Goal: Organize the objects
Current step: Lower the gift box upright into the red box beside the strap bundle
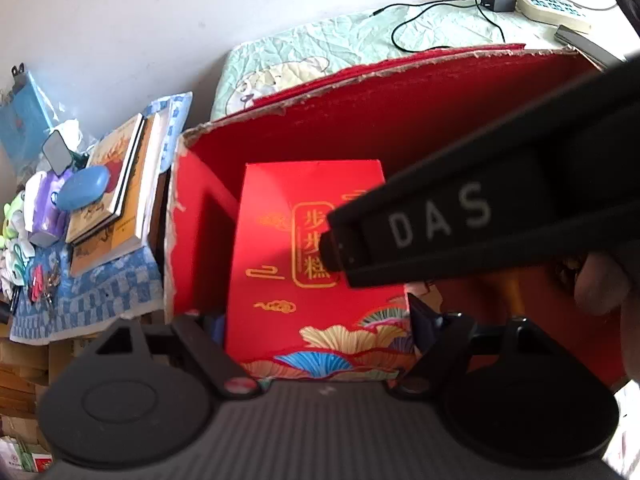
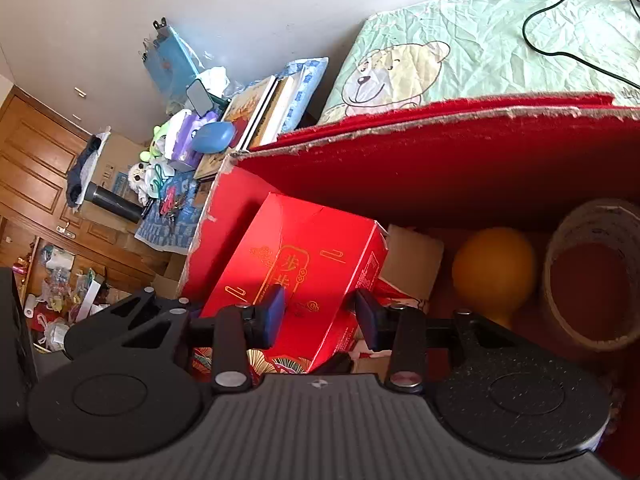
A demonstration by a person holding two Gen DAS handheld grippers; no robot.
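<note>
- The red gift box lies tilted inside the big red carton, by an orange ball.
- My left tongs straddle its near end, wide open, pads seemingly clear.
- My right tongs hover part-open above it, holding nothing.
- I should centre the pads on opposite side faces before squeezing.

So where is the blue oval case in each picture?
Left wrist view: the blue oval case sits at the left edge, on top of the stack of books.
Right wrist view: the blue oval case is upper left of centre, beside the same books.
Shared landmark: the big red box, just right of the books in both.
</note>
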